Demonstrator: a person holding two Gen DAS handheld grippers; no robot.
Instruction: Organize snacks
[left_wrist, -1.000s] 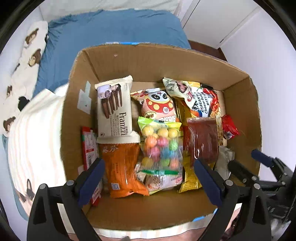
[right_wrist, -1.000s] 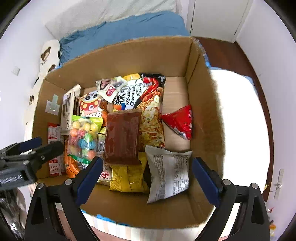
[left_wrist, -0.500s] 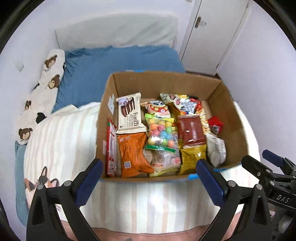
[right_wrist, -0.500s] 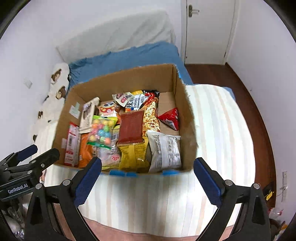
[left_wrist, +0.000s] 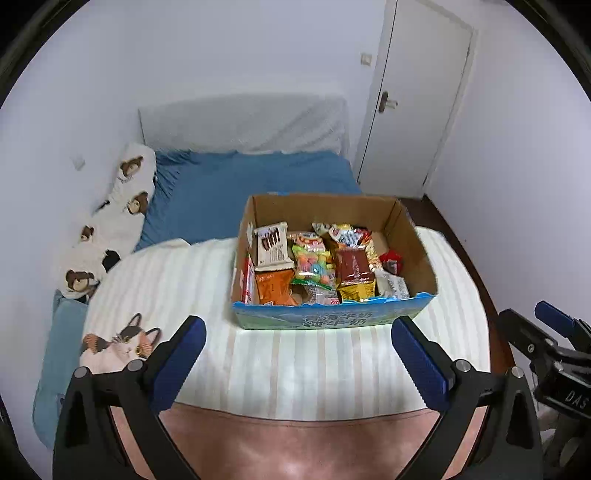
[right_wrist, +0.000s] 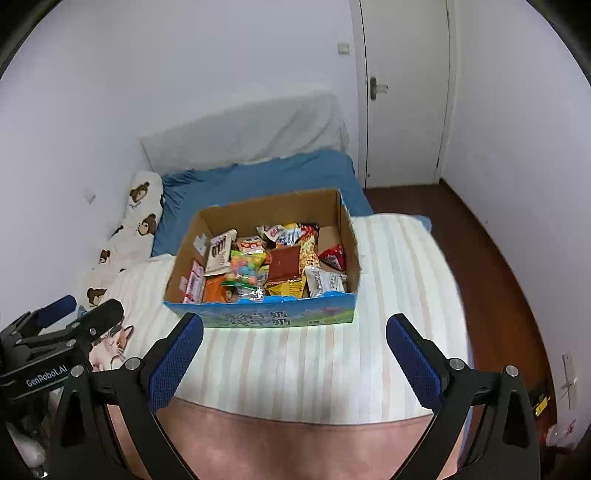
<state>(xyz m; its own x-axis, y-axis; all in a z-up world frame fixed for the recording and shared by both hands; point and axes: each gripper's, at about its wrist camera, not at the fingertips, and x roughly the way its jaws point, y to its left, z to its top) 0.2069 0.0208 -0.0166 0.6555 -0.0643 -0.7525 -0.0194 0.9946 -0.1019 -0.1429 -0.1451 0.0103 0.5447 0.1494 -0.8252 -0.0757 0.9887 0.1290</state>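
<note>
Nearest to each camera, both pairs of tongs stand wide apart with nothing between their blue pads: the left tongs (left_wrist: 298, 354) and the right tongs (right_wrist: 294, 352) hang over the near end of the bed, clear of everything. The right pair also shows at the right edge of the left wrist view, and the left pair at the left edge of the right wrist view.

Under them lies a pinkish strip of bedding, then a white striped blanket (left_wrist: 192, 280) with a cat face printed (left_wrist: 120, 343) near its left corner.

On that blanket, past the tips of the tongs, sits the open cardboard box (left_wrist: 334, 319), its near wall printed blue and green. The snacks lie packed inside it: a red packet (left_wrist: 248, 281) standing against the left wall, an orange bag (left_wrist: 275, 286) beside it, a white biscuit pack (left_wrist: 272, 244) behind the orange one, a clear bag of coloured candy balls (left_wrist: 313, 263) in the middle, a dark brown flat pack (left_wrist: 352, 264) on a yellow bag (left_wrist: 356, 290), a white-grey packet (left_wrist: 393, 286) at the near right, and a small red bag (left_wrist: 391, 258) by the right wall. More packets crowd the far end, too small to tell apart.

Beyond the box come a blue sheet (left_wrist: 251, 184), a bear-print pillow (left_wrist: 125, 206) along the left wall, a white headboard (left_wrist: 243, 123) and a closed white door (left_wrist: 413, 110) at the back right. Dark wooden floor (right_wrist: 480, 251) runs along the bed's right side.
</note>
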